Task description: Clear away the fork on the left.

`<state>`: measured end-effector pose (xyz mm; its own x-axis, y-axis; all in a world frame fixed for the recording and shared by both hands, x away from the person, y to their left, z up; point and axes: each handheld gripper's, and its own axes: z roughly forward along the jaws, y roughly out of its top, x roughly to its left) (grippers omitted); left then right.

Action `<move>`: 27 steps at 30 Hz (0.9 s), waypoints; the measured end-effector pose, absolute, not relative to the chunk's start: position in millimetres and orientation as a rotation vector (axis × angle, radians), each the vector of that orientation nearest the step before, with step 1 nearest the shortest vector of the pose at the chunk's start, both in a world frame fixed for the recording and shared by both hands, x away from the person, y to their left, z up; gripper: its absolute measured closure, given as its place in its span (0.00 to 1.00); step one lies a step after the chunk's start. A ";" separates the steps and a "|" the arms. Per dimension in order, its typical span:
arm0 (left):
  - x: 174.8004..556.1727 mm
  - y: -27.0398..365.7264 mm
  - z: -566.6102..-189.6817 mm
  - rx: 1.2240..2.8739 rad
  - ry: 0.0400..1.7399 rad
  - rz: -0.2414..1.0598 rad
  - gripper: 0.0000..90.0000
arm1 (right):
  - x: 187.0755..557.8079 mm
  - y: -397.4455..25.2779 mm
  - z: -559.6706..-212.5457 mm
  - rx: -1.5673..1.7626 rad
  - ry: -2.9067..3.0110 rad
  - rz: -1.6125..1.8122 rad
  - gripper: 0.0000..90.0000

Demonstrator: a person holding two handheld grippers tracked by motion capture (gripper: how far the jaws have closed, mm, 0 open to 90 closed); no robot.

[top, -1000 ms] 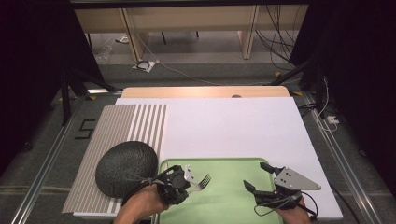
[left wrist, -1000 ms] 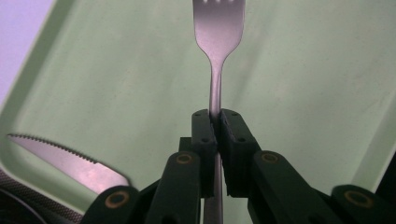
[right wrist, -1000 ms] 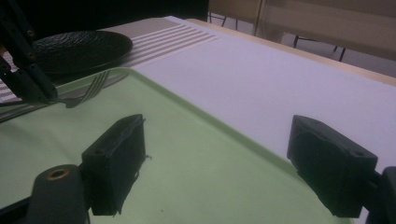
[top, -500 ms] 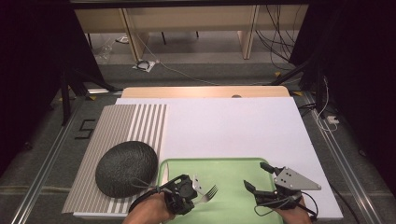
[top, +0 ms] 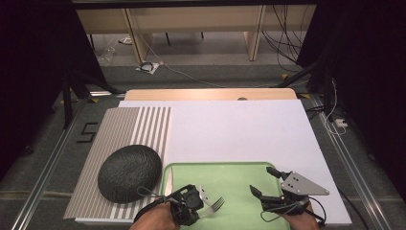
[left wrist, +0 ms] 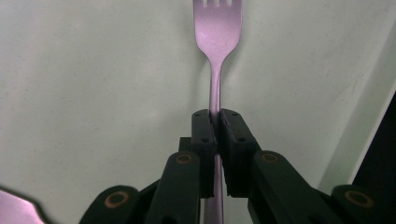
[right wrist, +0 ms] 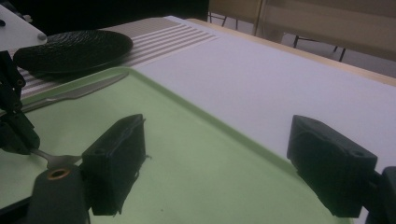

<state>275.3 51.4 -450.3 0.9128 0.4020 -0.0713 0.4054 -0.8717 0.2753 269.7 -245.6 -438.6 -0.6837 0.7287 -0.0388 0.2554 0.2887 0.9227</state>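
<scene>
2 tools: left tool (top: 203, 203) clenches the fork (left wrist: 217, 51) at lower centre; keep it level above the tray (top: 239, 173). Right tool (top: 265, 183) is released.

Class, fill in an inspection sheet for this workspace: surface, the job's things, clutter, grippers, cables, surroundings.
Surface: white table with a striped mat at its left and a green tray at the near edge.
Job's things: fork held by its handle over the tray, tines pointing away from the jaws.
Clutter: knife lying on the tray near its edge; black plate on the mat.
Grippers: left gripper shut on the fork; right gripper open, holding nothing, over the tray.
Cables: a thin cable trails from the left gripper; more lie on the floor beyond the table.
Surroundings: dark curtains at both sides, wooden furniture behind.
</scene>
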 end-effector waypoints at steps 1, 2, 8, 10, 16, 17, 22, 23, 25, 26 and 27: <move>274.8 51.0 -451.6 2.794 0.601 -0.022 0.94 | 269.7 -245.6 -438.5 0.881 2.107 1.378 0.23; 274.6 50.8 -452.4 2.798 0.599 -0.025 0.94 | 269.7 -245.6 -438.5 0.880 2.106 1.381 0.23; 275.2 51.7 -456.1 2.801 0.606 -0.040 0.93 | 269.6 -245.6 -438.4 0.880 2.107 1.379 0.23; 275.2 52.5 -456.1 2.802 0.614 -0.037 0.93 | 269.5 -245.5 -438.5 0.876 2.107 1.381 0.23; 275.0 52.6 -453.0 2.765 0.618 -0.047 0.79 | 269.5 -245.5 -438.4 0.876 2.106 1.380 0.23; 274.6 52.2 -451.3 2.750 0.620 -0.044 0.74 | 269.5 -245.7 -438.3 0.876 2.109 1.380 0.23; 269.5 48.2 -445.7 2.708 0.586 -0.014 0.68 | 269.5 -245.3 -438.5 0.875 2.107 1.380 0.23; 268.0 46.9 -445.5 2.706 0.572 -0.015 0.69 | 269.5 -245.4 -438.5 0.874 2.107 1.379 0.23; 265.5 44.8 -446.5 2.711 0.538 -0.005 0.76 | 269.5 -245.4 -438.6 0.875 2.107 1.379 0.23; 264.4 43.7 -447.5 2.714 0.523 0.003 0.79 | 269.4 -245.5 -438.4 0.874 2.109 1.378 0.23; 263.1 42.7 -448.7 2.711 0.513 0.004 0.83 | 269.3 -245.5 -438.4 0.875 2.108 1.378 0.23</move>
